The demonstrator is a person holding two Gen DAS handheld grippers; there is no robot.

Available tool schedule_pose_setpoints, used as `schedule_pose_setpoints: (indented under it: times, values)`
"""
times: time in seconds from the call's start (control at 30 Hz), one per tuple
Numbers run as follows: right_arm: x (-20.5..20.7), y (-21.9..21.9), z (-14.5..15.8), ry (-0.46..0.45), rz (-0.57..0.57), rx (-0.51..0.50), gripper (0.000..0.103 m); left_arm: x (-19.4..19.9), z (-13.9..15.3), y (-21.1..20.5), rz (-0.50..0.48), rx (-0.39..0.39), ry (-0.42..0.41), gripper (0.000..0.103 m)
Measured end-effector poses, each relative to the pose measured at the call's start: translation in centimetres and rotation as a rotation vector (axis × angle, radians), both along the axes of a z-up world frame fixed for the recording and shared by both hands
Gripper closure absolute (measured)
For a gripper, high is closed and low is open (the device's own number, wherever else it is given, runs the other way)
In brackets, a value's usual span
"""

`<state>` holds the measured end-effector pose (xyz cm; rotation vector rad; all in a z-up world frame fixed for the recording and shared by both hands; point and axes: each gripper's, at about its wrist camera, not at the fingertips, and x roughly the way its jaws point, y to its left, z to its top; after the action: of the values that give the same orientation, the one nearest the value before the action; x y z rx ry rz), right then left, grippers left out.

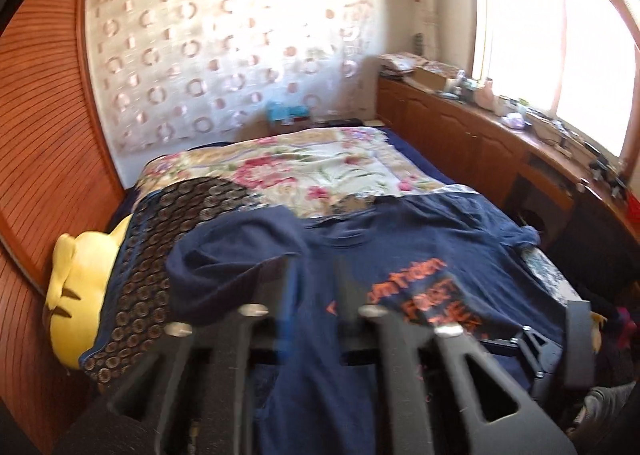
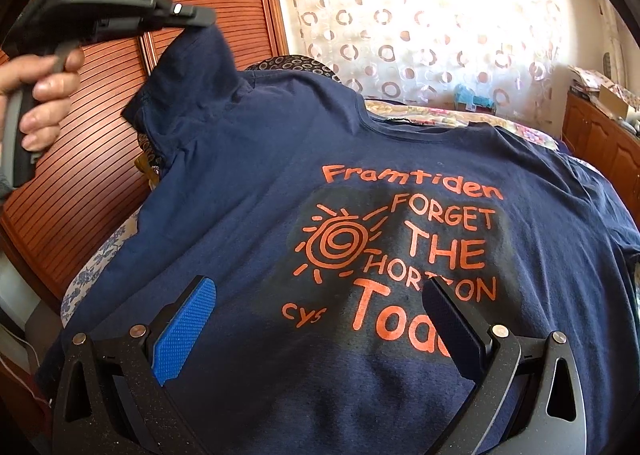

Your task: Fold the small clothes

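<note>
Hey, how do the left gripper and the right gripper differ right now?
The left gripper is raised at the lifted sleeve, fingers close together; the right gripper hovers low over the orange print, jaws wide, nothing between them. Whether the left grips the sleeve is unclear. Both are black.

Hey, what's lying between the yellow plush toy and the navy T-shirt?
A dark cloth patterned with small circles, between the yellow plush toy and the navy T-shirt, seen in the left wrist view.
</note>
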<state>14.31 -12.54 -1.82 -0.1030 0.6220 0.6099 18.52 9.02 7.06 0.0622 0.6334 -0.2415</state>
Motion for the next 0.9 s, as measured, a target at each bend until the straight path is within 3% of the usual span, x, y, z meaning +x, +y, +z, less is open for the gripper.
schedule_pose_setpoints:
  times: [0.1,0.27,0.43,0.6,0.7,0.9]
  values:
    - [0.0,-0.2,0.0,0.000,-0.001,0.007,0.000,-1.3,0.4,0.2,-0.008,0.009,-0.028,0.047]
    - [0.2,-0.1,-0.1,0.004,-0.002,0.017,0.000,-2.4,-0.5,2.8,0.053,0.002,-0.019,0.024]
    - [0.4,-0.3,-0.2,0.015,-0.003,0.022,0.000,-4.3,-4.5,6.3,0.138,-0.010,0.014,0.024]
    - [0.8,-0.1,0.0,0.040,0.006,0.014,0.000,-4.8,-8.3,7.4,0.141,-0.040,0.054,0.024]
    - [1.8,-0.3,1.1,0.053,0.020,0.026,0.000,-3.8,-9.0,7.3,0.140,-0.059,0.056,0.024]
    - [2.7,-0.5,3.9,-0.011,-0.002,0.018,0.000,-1.0,-8.2,7.6,0.175,-0.125,0.033,0.024]
